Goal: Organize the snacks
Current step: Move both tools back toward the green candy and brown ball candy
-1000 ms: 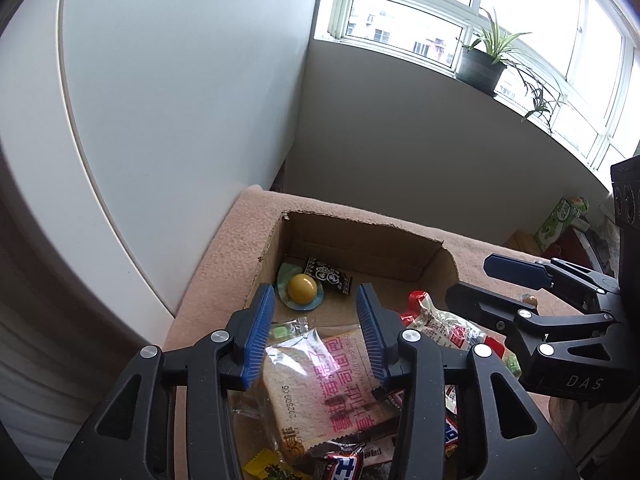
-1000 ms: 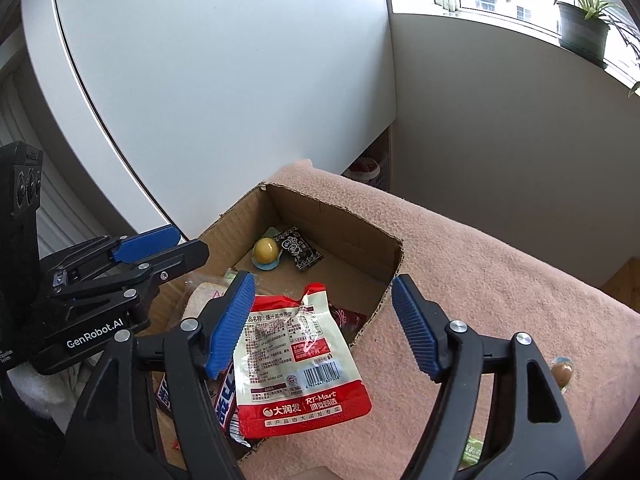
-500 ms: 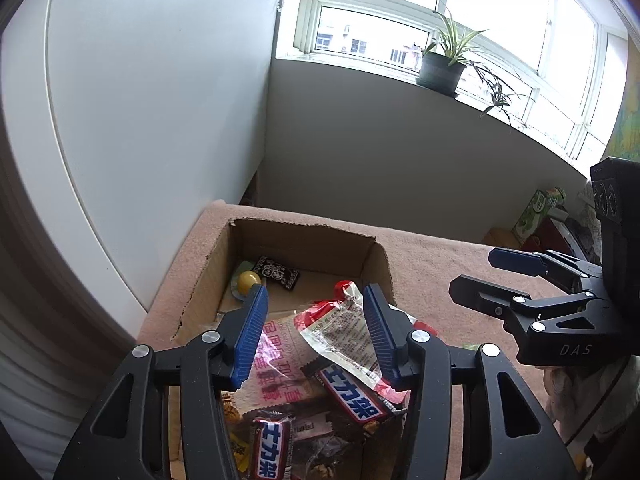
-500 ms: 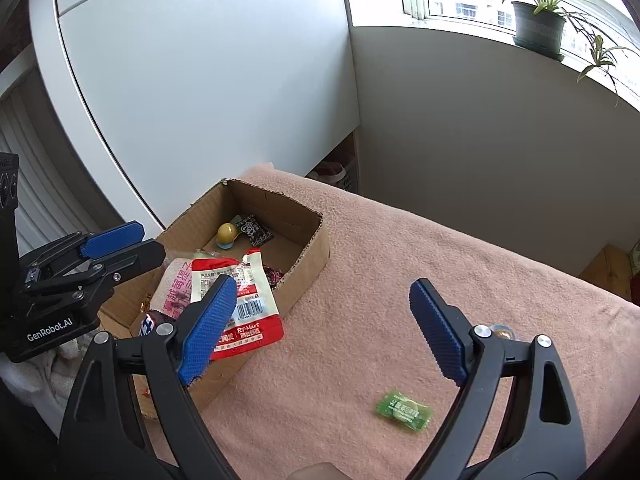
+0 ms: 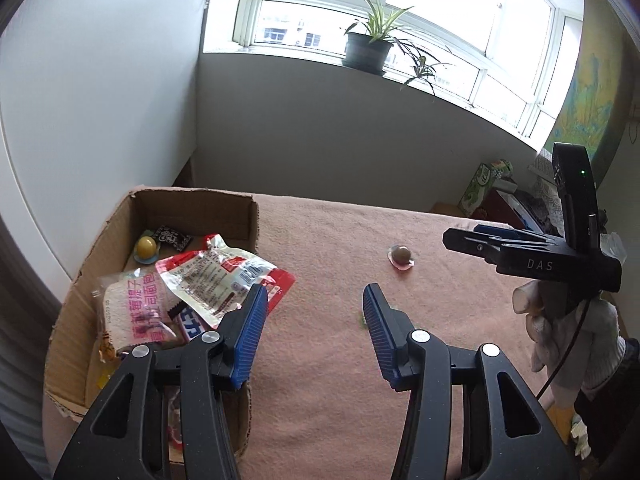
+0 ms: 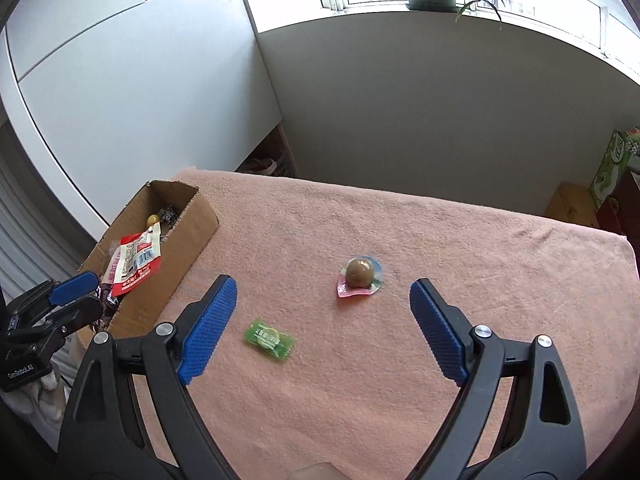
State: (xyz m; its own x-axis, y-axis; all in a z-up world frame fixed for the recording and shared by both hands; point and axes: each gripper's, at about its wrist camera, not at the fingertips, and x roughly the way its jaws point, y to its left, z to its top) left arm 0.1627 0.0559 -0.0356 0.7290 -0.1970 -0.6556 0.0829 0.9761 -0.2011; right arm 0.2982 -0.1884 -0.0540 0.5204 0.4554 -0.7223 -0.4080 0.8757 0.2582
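Left tongs (image 5: 314, 322): tilted downward, jaws parted with nothing between the blue pads; they have just been opening.
Right tongs (image 6: 322, 326): tilted downward, jaws spread wide and empty; they too have just been opening.
Gloved hand (image 5: 568, 320): wrapped around the right tongs' handle, seen from the left wrist camera.

Box (image 6: 188, 236) left on cloth (image 6: 440, 248); candy (image 6: 270, 338) before jelly cup (image 6: 360, 274)

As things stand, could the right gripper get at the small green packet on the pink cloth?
Probably yes. The right gripper is open and empty, and the green packet lies flat on the pink cloth just ahead of its fingers, with nothing between them.
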